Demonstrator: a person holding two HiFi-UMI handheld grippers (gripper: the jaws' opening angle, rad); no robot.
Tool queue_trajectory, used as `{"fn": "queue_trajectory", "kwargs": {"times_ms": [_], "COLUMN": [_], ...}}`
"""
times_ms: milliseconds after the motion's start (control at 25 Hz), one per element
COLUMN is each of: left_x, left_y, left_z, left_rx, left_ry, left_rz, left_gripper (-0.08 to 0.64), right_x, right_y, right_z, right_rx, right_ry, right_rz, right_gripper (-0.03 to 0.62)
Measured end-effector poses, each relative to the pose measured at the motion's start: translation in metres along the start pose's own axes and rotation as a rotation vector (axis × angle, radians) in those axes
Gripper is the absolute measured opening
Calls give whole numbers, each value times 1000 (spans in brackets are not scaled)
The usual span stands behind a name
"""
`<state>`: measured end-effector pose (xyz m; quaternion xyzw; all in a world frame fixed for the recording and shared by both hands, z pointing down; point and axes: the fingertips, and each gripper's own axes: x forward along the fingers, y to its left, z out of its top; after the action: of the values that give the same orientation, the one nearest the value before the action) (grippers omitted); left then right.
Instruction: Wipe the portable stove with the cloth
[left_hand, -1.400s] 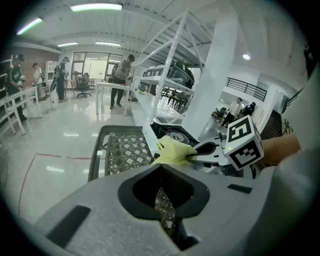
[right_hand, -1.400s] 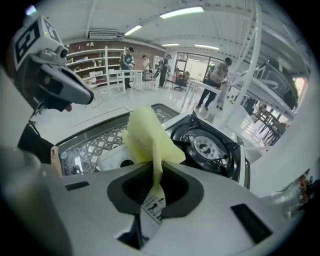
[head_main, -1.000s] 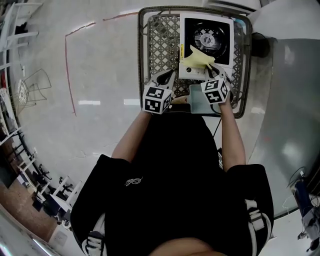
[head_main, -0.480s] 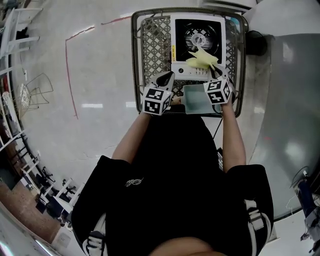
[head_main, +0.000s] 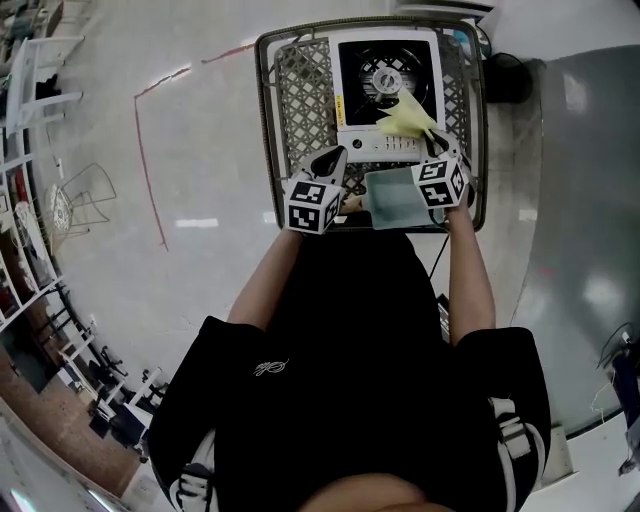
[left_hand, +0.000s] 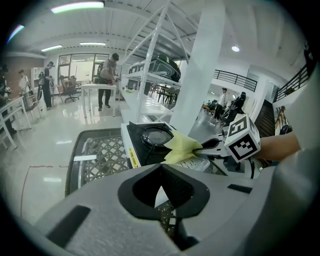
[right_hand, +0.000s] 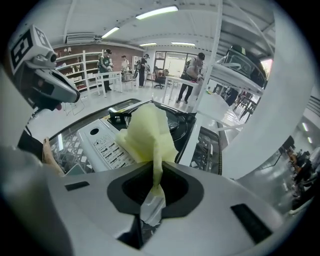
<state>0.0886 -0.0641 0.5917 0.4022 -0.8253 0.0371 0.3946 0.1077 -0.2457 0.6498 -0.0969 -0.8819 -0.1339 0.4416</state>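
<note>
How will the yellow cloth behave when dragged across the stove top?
Probably floppy: the cloth bunches and folds where the right claw pinches it. Likely light, since one small pinch carries it. It may crumple rather than spread flat on the stove.

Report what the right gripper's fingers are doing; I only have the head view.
Observer: The right gripper has its fingers shut on the yellow cloth, pinching its lower end.
Operator: Check the left one.
Observer: The left gripper has its fingers together with nothing between them.
Operator: Say where the cloth sits.
Observer: In the left gripper view it hangs over the near edge of the portable stove; contact cannot be confirmed.
</note>
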Motion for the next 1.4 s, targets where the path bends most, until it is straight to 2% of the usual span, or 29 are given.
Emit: {"fn": "queue_trajectory", "kwargs": {"times_ms": [520,840,1120,1400], "left_x": [0,-13,-34,-68], "left_y": [-3,1,22,56], "left_z": [-1,-2,-8,-22], "left_rx": [21,13,-19,-55], "left_ry": [-11,-24,-69,-104], "left_rz": [-2,11,37,13], "left_gripper": [18,18,17,18], "right_x": [-6,-8,-21,-42], "right_y": [-23,-25,-19,31], "right_z": [-22,-19,7,49], "right_rx": [63,83,214,197], "right_ry": [18,20,-93,-144], "right_rz": [-53,-70,-109,-149], "right_gripper": [34,34,32,32]}}
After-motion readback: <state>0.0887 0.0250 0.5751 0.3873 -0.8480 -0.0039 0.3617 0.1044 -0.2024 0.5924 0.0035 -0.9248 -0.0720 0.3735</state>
